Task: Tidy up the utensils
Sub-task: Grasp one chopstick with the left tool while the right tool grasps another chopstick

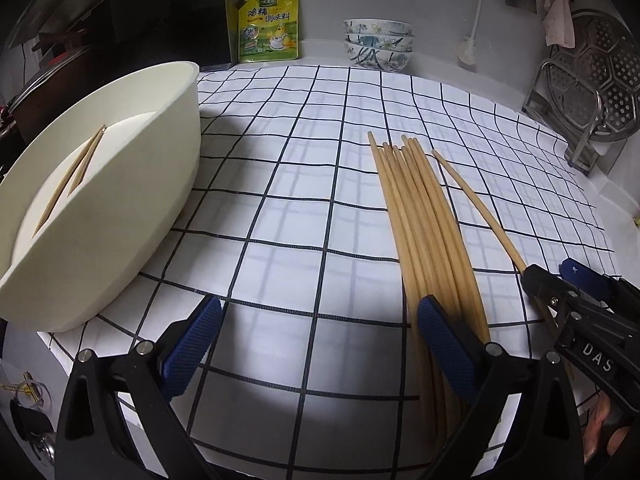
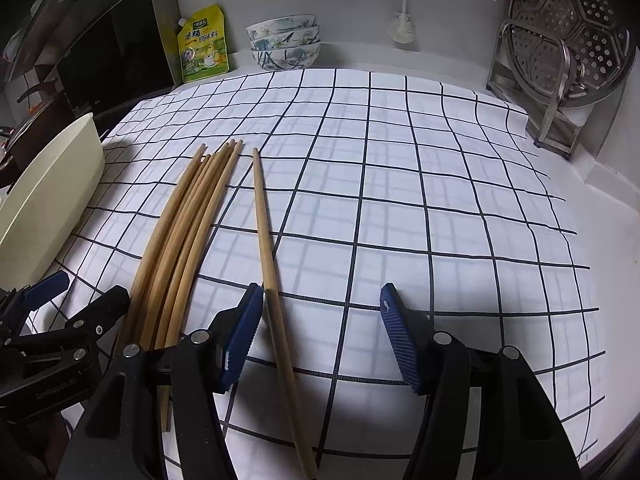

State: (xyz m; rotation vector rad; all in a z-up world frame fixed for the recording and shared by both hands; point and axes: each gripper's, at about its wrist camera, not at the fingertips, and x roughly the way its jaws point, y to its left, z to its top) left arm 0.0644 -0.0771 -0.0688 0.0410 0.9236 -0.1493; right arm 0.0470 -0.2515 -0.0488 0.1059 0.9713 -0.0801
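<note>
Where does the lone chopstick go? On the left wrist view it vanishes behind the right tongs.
Observer: In the right wrist view, the lone chopstick lies on the cloth and runs in between the fingers of the right tongs.
Operator: Gripped?
Observer: No, the tongs are open. The stick lies close beside the finger on the bundle's side. The other finger stands well clear of it, with bare cloth between them.
Operator: Bundle inside the gap too?
Observer: No. The bundle lies outside the gap, on the far side of that nearer finger.
</note>
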